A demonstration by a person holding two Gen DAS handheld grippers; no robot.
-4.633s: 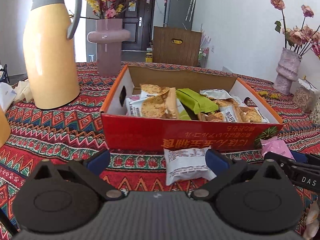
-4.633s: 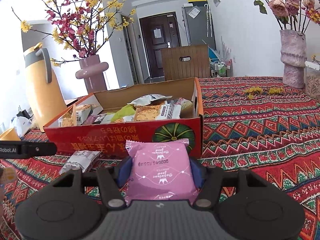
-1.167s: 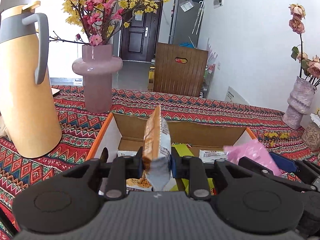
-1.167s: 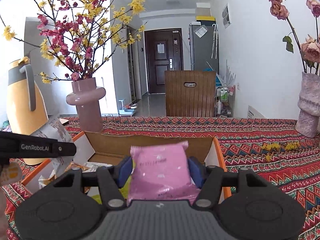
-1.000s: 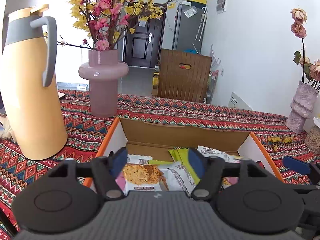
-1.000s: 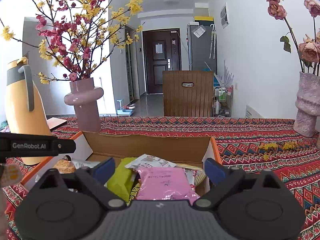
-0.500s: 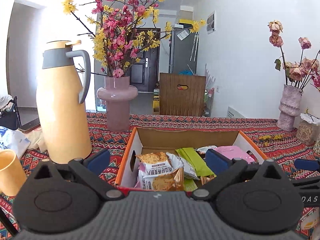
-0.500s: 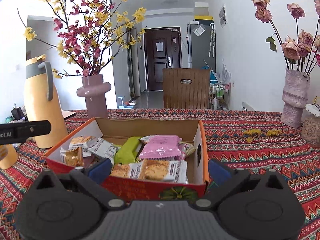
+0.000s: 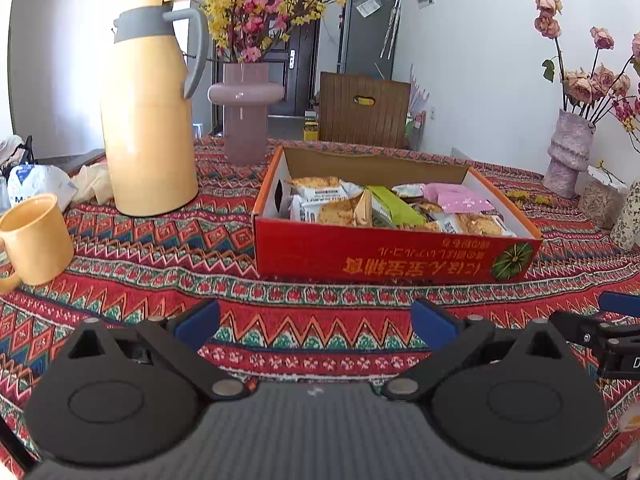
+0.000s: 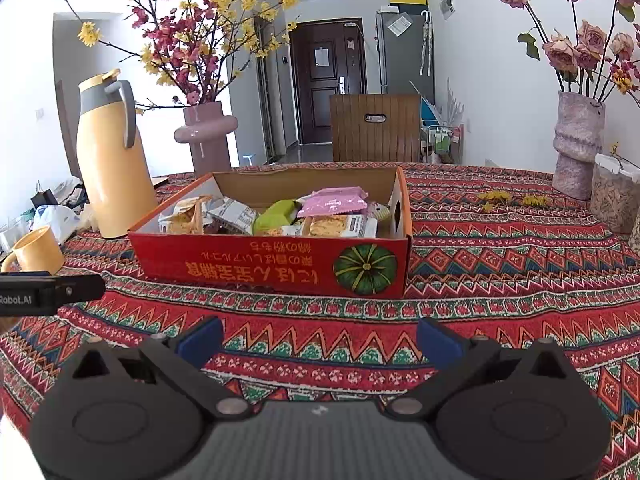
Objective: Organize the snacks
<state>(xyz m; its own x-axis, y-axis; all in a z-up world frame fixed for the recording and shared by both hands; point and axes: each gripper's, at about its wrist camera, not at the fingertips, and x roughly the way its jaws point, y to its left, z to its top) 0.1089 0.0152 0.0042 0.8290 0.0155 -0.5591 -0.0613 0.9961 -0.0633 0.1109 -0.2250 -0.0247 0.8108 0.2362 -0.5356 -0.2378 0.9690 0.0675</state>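
Snack packets fill a red cardboard box (image 9: 392, 254) on a patterned tablecloth (image 10: 500, 256).
Left gripper (image 9: 316, 322) and right gripper (image 10: 320, 338) hover at six o'clock, jaws spread, empty.

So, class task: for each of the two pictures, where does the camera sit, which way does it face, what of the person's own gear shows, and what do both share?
Left wrist: on the left gripper, facing forward and down at the box; its open fingers and the right gripper's tip at right show.
Right wrist: on the right gripper, facing the box; its open fingers and the left gripper's tip at left show.
Shared: box, jug, mug.
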